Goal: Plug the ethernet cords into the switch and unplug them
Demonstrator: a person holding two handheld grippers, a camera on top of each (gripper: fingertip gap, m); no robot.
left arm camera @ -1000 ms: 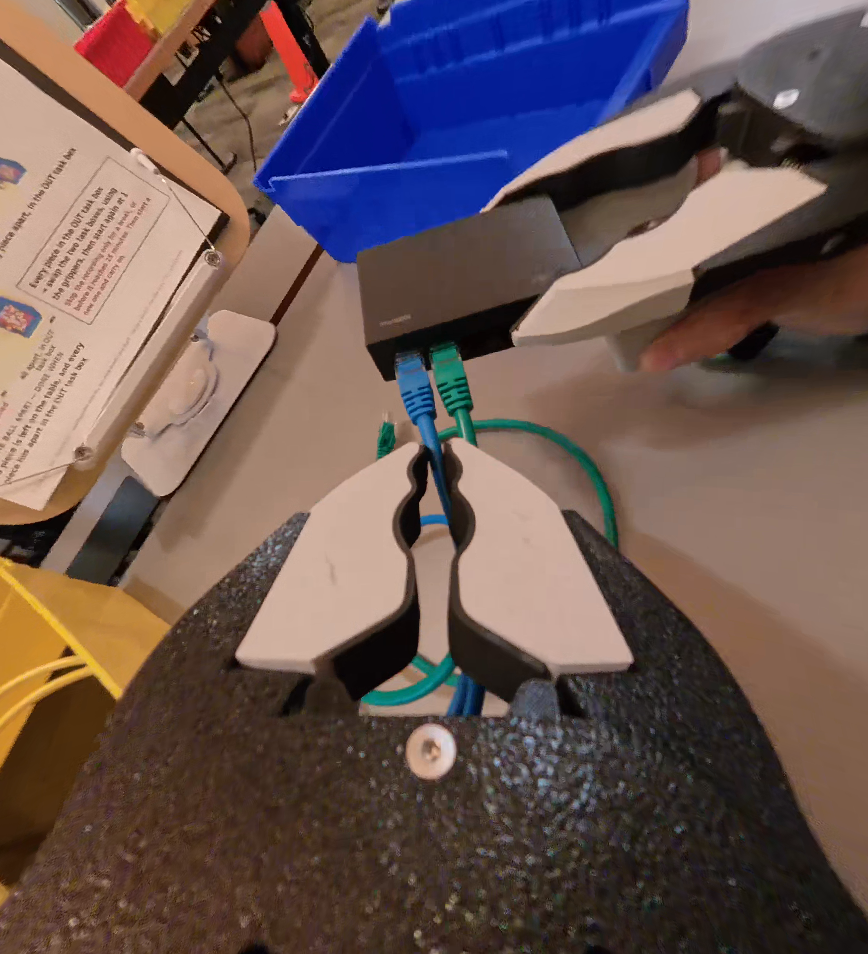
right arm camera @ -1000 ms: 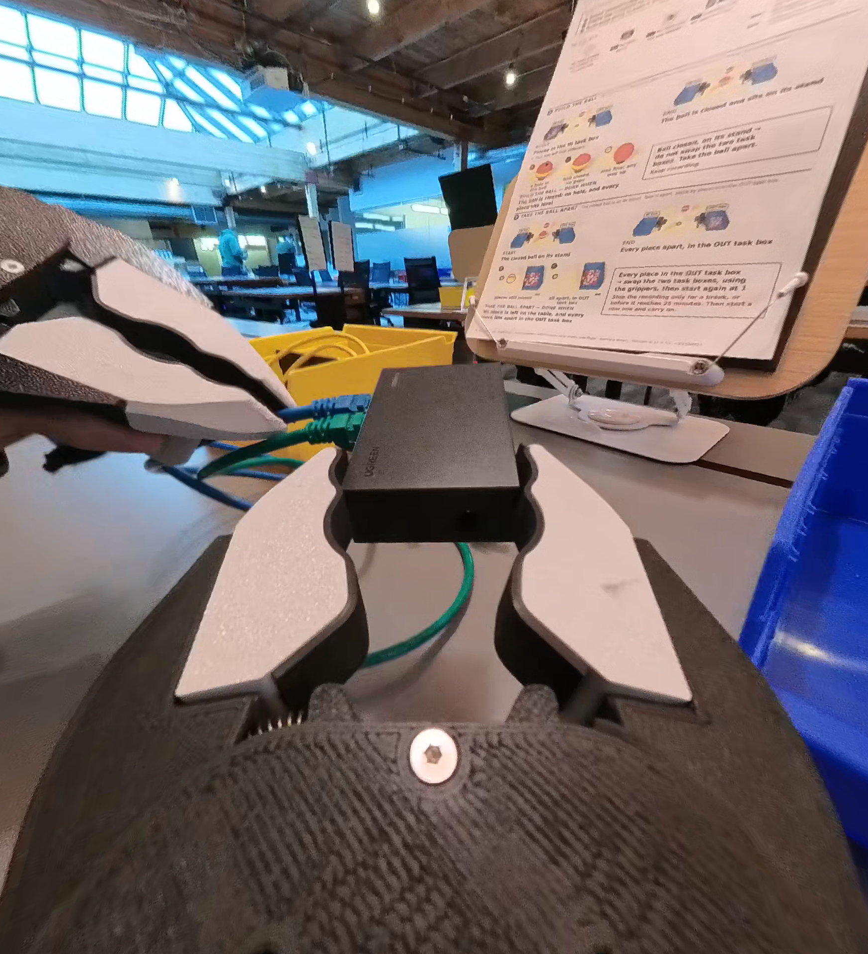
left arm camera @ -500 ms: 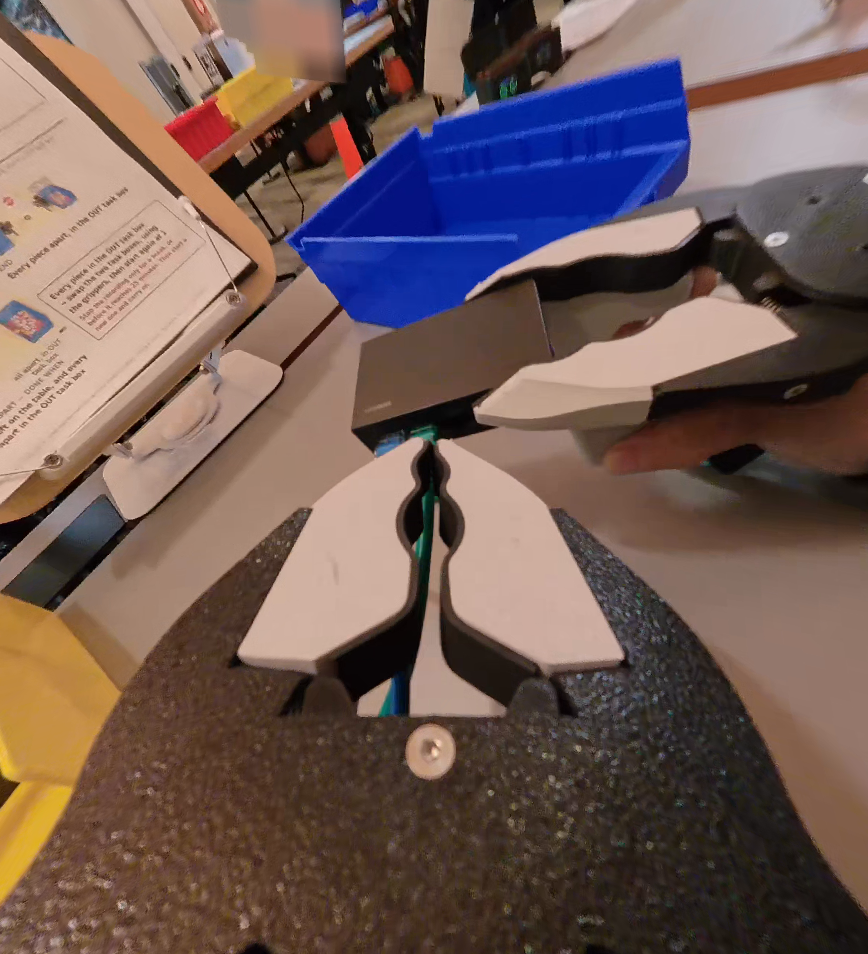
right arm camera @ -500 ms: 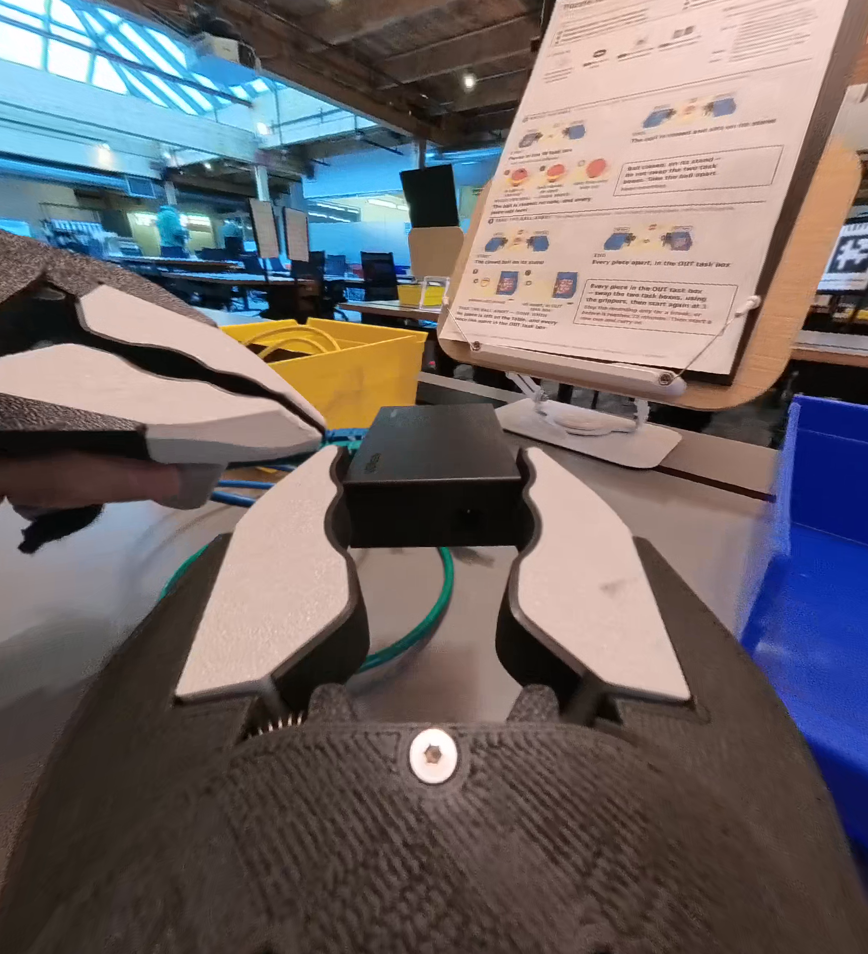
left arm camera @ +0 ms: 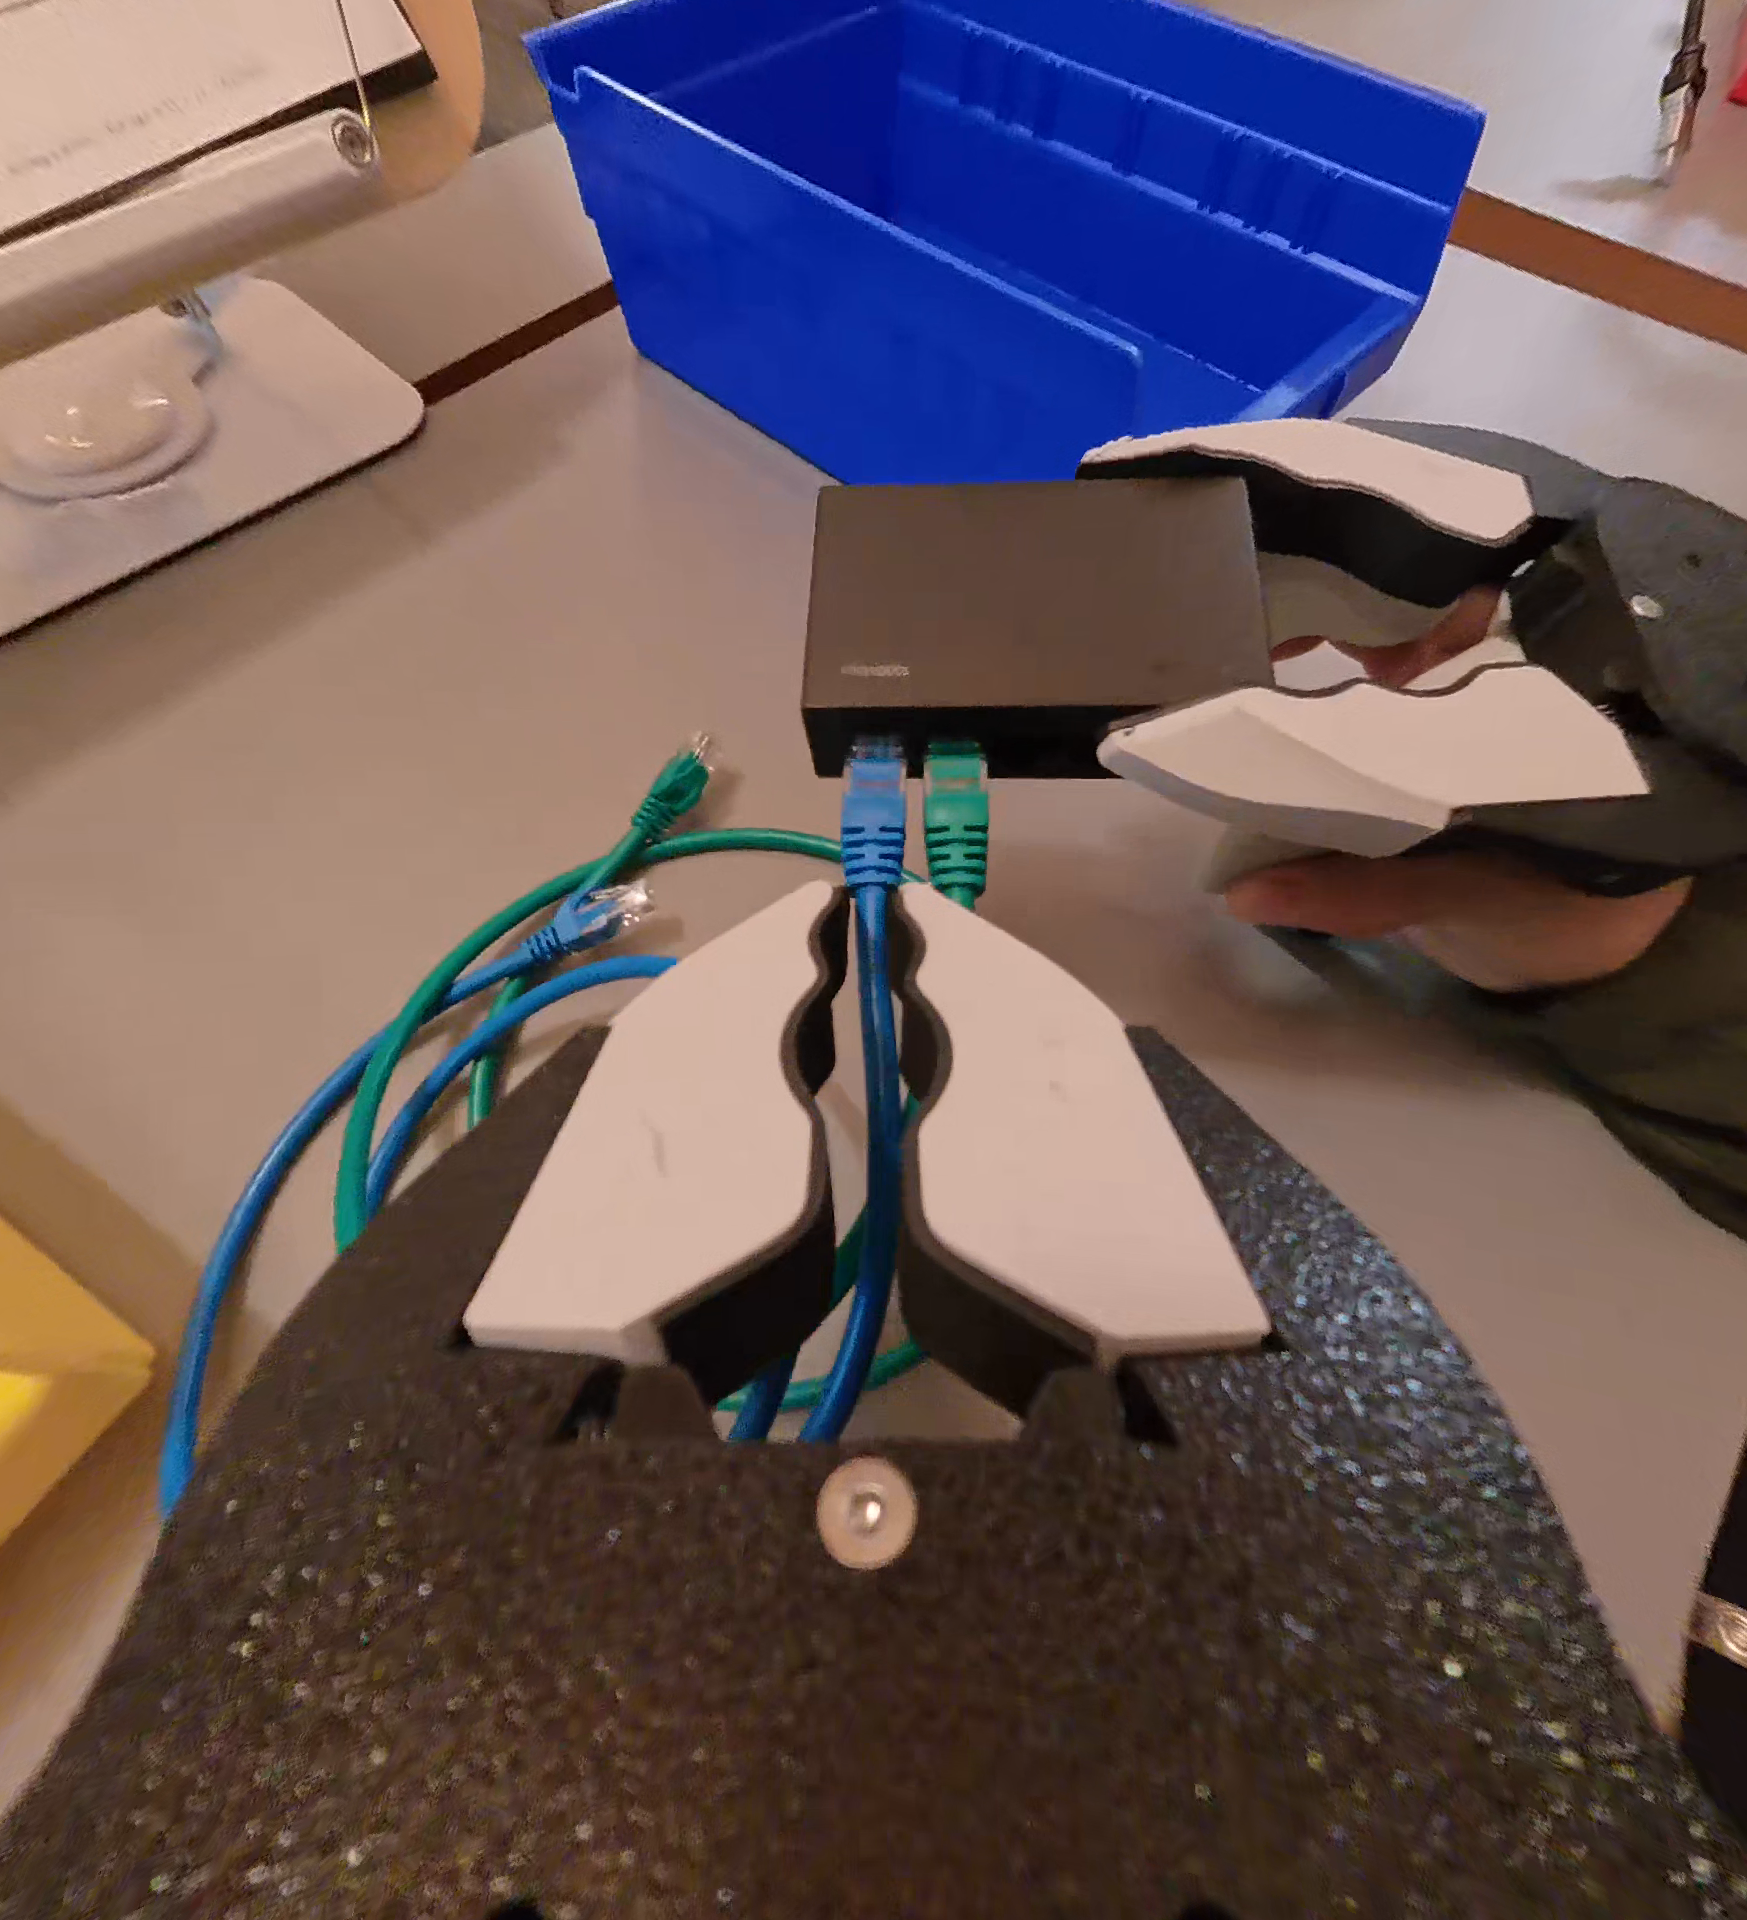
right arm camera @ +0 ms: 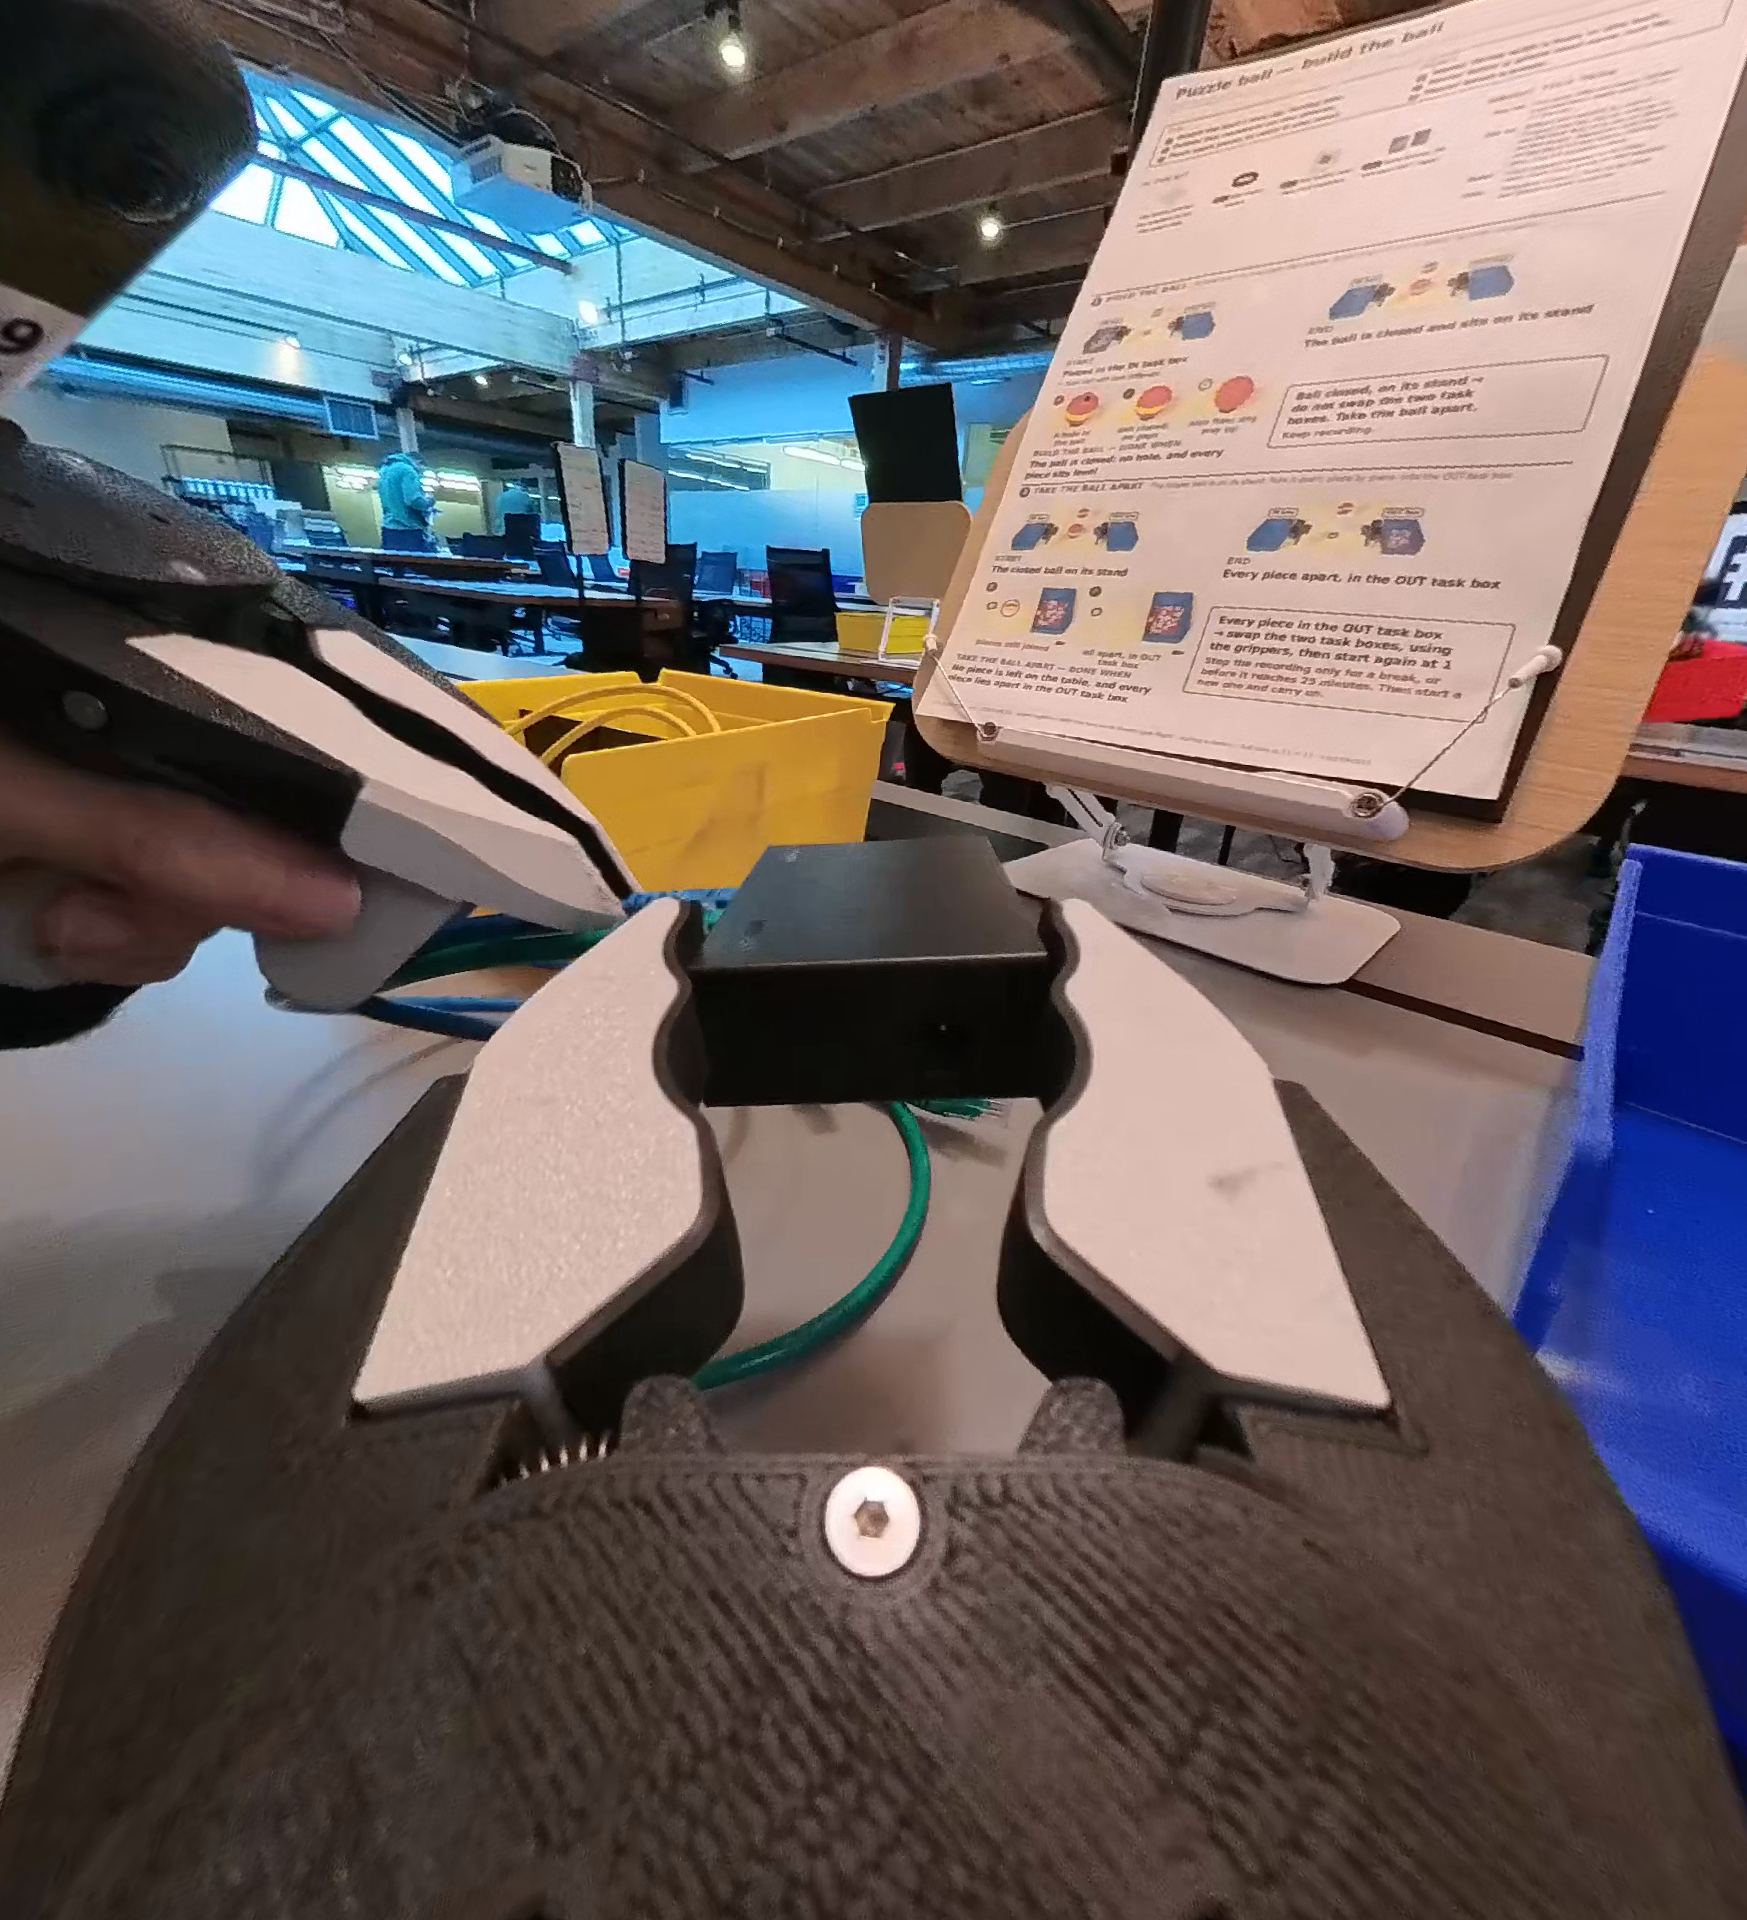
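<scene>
The black switch is held just above the grey table. My right gripper is shut on its end; it also shows in the left wrist view. A blue plug and a green plug sit side by side in the switch's front ports. My left gripper is shut on the blue cord just behind its plug; it shows in the right wrist view too. The loose green end and loose blue end lie on the table to the left.
A blue bin stands right behind the switch. A yellow bin with yellow cable stands at the left. A wooden stand with a printed sheet rests on a white base. Cord loops lie under my left gripper.
My left gripper has backed off from the switch's front, so both plugs show in the ports again. The right gripper still holds the switch, now more level.
</scene>
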